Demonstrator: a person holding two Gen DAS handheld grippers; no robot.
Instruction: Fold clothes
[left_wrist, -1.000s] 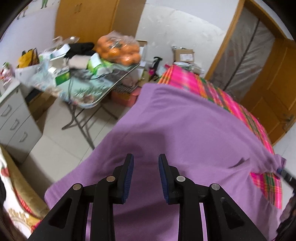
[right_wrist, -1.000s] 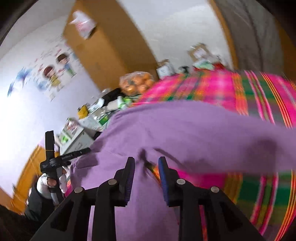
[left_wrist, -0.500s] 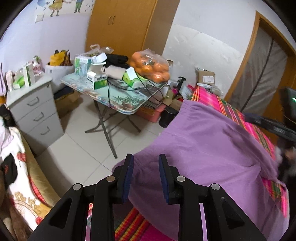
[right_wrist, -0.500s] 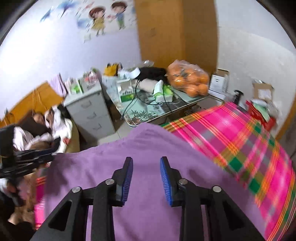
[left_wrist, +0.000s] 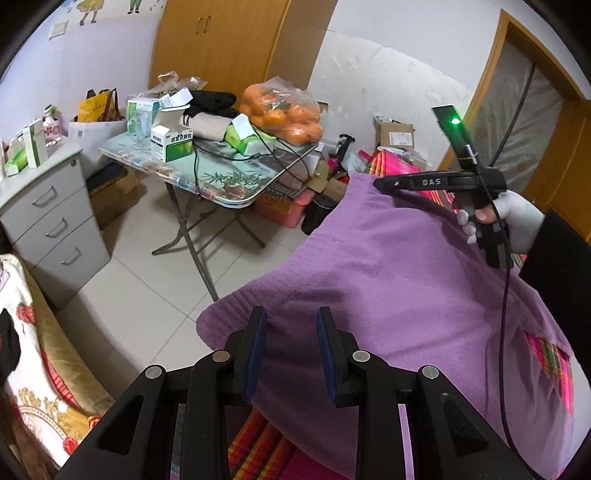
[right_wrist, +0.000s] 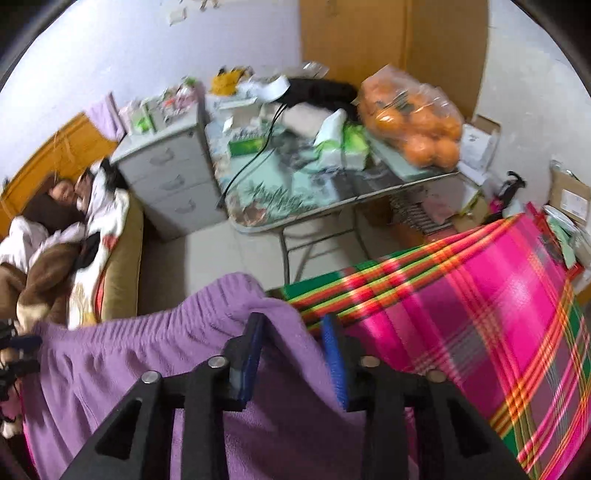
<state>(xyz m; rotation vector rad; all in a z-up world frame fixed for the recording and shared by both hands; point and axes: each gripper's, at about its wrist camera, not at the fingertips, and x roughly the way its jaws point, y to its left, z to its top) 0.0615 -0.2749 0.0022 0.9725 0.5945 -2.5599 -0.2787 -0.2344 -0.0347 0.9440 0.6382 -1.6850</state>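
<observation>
Sweater (left_wrist: 388, 280), purple, rumpled across the plaid sheet (right_wrist: 480, 314).
Left gripper (left_wrist: 291, 347) hovers apart over its hem; right gripper (right_wrist: 295, 350) angles down, closing around a fold.

Matt fleecy purple garment (left_wrist: 388, 295); glossy woven plaid cloth (right_wrist: 498, 314).

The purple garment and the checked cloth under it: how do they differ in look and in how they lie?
The purple garment is plain and rumpled; the checked cloth has pink, green and orange stripes and lies smooth. The garment lies on top and covers part of the cloth. Both are fabric spread over one surface.
</observation>
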